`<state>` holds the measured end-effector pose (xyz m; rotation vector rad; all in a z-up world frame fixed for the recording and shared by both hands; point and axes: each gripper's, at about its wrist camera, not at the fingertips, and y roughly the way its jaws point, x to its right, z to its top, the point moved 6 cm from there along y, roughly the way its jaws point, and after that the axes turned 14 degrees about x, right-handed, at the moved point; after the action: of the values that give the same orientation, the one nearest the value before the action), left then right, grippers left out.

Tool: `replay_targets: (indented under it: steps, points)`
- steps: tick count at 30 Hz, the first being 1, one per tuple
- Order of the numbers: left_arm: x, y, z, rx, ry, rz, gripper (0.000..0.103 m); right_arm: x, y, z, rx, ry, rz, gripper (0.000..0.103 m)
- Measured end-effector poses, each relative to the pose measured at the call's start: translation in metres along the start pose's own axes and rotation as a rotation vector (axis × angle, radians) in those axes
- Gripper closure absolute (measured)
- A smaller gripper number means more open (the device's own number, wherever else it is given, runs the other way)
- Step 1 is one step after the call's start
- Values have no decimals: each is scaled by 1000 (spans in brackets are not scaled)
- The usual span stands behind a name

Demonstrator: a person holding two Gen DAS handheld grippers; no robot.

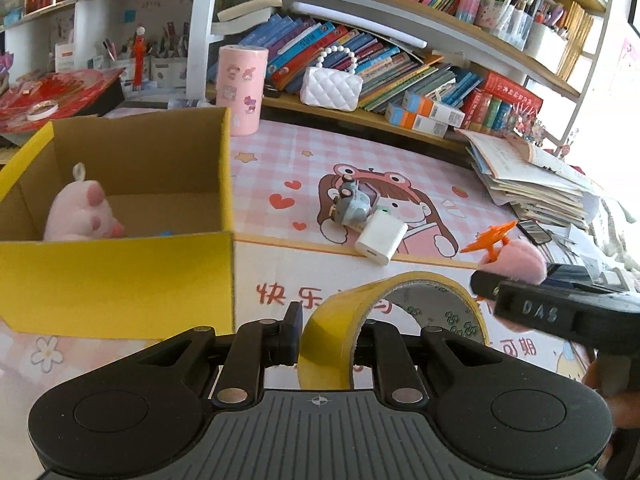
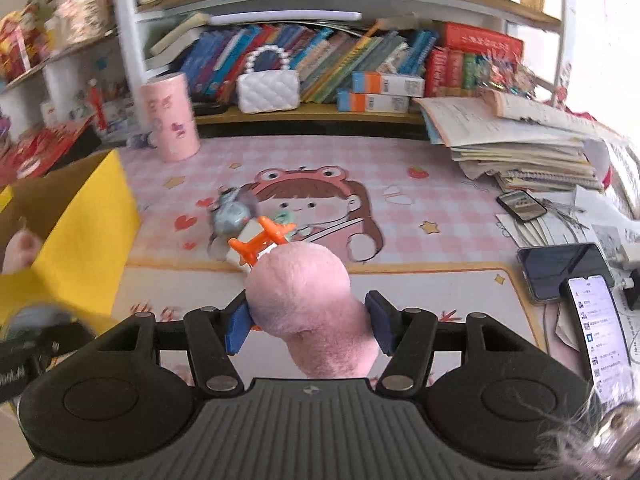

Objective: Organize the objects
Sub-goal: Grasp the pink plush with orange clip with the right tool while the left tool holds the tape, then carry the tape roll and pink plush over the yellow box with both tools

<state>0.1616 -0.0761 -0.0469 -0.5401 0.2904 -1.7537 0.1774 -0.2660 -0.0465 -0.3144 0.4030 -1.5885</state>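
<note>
The counter point(image 1: 400, 152) has a pink mat with a cartoon girl on it. A big yellow box point(image 1: 120, 276) stands on its left side, and a pink plush pig point(image 1: 86, 212) lies inside. The left tool point(image 1: 326, 340) is pinched tight on a yellow tape roll point(image 1: 340, 320), near the box. The right tool point(image 2: 308, 322) squeezes a pink fluffy toy point(image 2: 308, 304) with an orange plane point(image 2: 262, 240) on top. A white charger point(image 1: 380, 238) and a small grey toy car point(image 1: 352, 202) lie touching on the mat.

Left wrist view looking down over its fingers at the desk mat point(image 1: 400, 168), right wrist view alike, close, both facing the bookshelf point(image 2: 320, 60), sharing the yellow box point(image 1: 120, 276)
</note>
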Motion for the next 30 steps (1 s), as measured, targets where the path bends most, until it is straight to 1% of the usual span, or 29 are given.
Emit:
replay_targets:
  steps: [4, 8, 14, 17, 23, 30]
  points:
    - [-16, -18, -3, 13, -13, 3, 88, -22, -15, -8, 0, -28, 17, 46]
    - [-40, -36, -10, 14, -55, 26, 88, -46, -27, -17, -14, -44, 40, 46]
    - [-87, -74, -20, 28, -120, 101, 88, -97, -48, -39, -62, -80, 120, 46]
    - [-108, -91, -24, 38, -144, 134, 88, -122, -61, -47, -66, -108, 157, 46]
    - [-134, -119, -30, 55, -163, 163, 88, -158, -85, -56, -56, -126, 212, 46]
    - [-150, -141, -33, 80, -154, 165, 88, -180, -105, -63, -42, -115, 223, 46]
